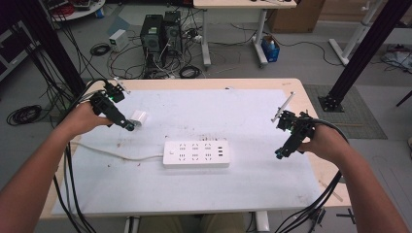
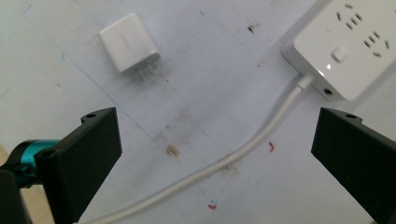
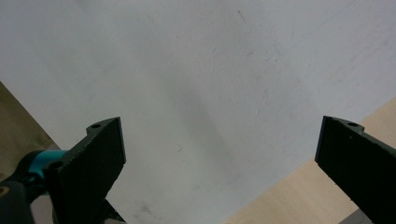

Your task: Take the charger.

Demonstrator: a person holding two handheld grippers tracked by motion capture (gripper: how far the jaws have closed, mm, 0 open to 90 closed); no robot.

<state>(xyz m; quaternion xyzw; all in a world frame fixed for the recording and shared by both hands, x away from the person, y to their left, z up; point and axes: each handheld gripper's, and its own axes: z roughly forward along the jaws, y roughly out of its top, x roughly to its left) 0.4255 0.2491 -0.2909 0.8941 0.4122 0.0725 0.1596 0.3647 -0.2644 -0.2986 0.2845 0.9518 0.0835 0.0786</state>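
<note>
High view: left gripper (image 1: 130,126) hovers just beside white charger (image 1: 139,118), near table's left edge; power strip (image 1: 196,154) lies mid-mat; right gripper (image 1: 280,154) well apart over mat (image 1: 252,116), right side.

Left gripper view: jaws wide apart, nothing between; charger (image 2: 129,43) lies flat ahead, prongs toward camera; strip's cable (image 2: 261,135) crosses between.

Right gripper view: jaws spread wide, empty, bare mat (image 3: 196,79) below.

Overhead forward-down high view; two close gripper views downward, all sharing the white mat (image 1: 243,126).
</note>
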